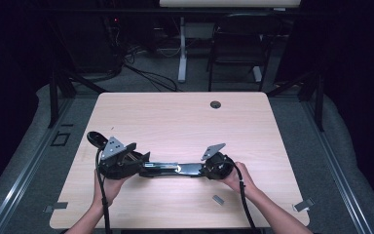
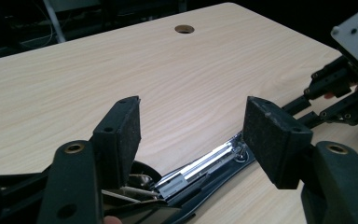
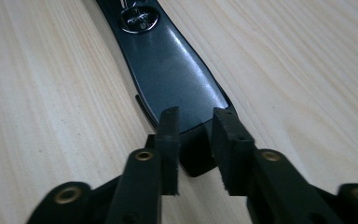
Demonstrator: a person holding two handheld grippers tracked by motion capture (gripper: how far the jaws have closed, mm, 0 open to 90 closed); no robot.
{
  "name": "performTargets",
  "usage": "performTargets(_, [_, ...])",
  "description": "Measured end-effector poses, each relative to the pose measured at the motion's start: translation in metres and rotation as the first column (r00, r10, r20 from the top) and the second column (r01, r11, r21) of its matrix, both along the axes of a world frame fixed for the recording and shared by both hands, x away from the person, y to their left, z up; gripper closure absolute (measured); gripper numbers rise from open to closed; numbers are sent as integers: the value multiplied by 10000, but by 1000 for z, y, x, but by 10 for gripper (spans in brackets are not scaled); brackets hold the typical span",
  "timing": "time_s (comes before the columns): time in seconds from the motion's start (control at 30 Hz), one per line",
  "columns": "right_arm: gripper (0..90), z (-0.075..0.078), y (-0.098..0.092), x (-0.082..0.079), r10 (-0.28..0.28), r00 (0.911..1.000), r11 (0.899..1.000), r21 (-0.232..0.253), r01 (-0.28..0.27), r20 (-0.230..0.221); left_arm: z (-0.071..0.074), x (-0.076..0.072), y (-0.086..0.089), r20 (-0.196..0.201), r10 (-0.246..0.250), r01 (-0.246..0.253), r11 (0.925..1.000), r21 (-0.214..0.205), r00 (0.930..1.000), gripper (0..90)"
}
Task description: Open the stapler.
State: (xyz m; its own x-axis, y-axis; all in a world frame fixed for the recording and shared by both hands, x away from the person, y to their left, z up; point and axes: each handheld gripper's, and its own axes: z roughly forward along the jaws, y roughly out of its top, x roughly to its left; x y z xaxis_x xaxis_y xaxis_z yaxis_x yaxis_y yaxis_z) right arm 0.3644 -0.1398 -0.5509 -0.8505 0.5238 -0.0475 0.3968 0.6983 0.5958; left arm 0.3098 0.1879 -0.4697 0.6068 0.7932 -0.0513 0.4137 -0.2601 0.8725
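- High view: a long black stapler (image 1: 175, 169) with a silver metal magazine is seen lying lengthwise across the near half of a light wooden table (image 1: 185, 122), between the two hand-held grippers.
- High view: the left gripper (image 1: 143, 163) is held at the stapler's left end and the right gripper (image 1: 205, 170) at its right end; each is carried by a hand entering from the bottom edge, with a black cable trailing back toward the person.
- High view: a small grey metal piece (image 1: 218, 199) is seen lying on the table near the right forearm, apart from the stapler. A round hole (image 1: 215, 104) is set in the far part of the tabletop, and a dark chair (image 1: 238, 44) stands beyond the table.
- Left gripper view: the left gripper (image 2: 193, 135) is seen with its jaws spread apart, the pads clear of everything; the stapler's (image 2: 200, 172) opened silver magazine lies below and between them, untouched by either pad.
- Left gripper view: the right gripper's body (image 2: 349, 88) is seen at the far right, at the stapler's other end.
- Right gripper view: the right gripper (image 3: 196, 144) is seen with a narrow gap between its jaws, placed at the blunt end of the stapler's (image 3: 172, 74) glossy black top arm; the end sits in the gap, and whether the pads press on it cannot be told.
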Motion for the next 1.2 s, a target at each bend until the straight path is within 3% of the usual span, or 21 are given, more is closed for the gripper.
performTargets(0.07, [660, 4, -2, 3, -37, 9994, 10000, 42, 39, -351, -1, -1, 1, -166, -167, 167, 9999, -1, 9997, 352])
performTargets(0.17, [512, 9, -3, 4, -329, 9979, 9993, 134, 337, -565, -4, -3, 1, -499, -459, 462, 9989, 36, 9977, 310])
performTargets(0.27, [352, 15, -3, 4, -459, 9957, 9987, -273, 438, -811, -7, -5, 0, -844, -792, 815, 9964, 236, 9933, 273])
performTargets(0.37, [257, 21, -6, 3, -534, 9951, 9968, -635, 481, -835, -9, -7, -1, -1303, -1075, 1139, 9926, 425, 9856, 222])
performTargets(0.4, [229, 21, -7, 2, -667, 9939, 9968, -490, 626, -874, -10, -7, -1, -1459, -1148, 1227, 9913, 468, 9826, 205])
performTargets(0.47, [126, 25, -11, 1, -867, 9926, 9940, -737, 805, -851, -13, -7, 0, -1756, -1218, 1329, 9897, 527, 9769, 174])
performTargets(0.6, [75, 32, -21, 0, -1150, 9881, 9916, -711, 1081, -1020, -16, -9, 7, -1990, -1107, 1252, 9902, 615, 9737, 142])
performTargets(0.73, [37, 39, -29, -2, -1398, 9839, 9893, -572, 1341, -1112, -15, -14, 14, -1652, -719, 851, 9936, 738, 9836, 125])
performTargets(0.83, [60, 42, -32, -3, -1454, 9823, 9891, -402, 1415, -1181, -15, -15, 18, -1688, -618, 754, 9943, 756, 9837, 117])
performTargets(0.93, [60, 44, -32, -3, -1363, 9800, 9906, -272, 1338, -1451, -17, -15, 21, -1846, -540, 709, 9937, 864, 9813, 106])
performTargets(1.07, [0, 44, -31, -5, -1414, 9767, 9898, -402, 1367, -1616, -20, -14, 25, -2175, -421, 647, 9931, 978, 9752, 80])
performTargets(1.2, [0, 42, -33, -12, -1500, 9738, 9884, -500, 1434, -1712, -21, -13, 27, -2301, -235, 486, 9934, 1040, 9729, 58])
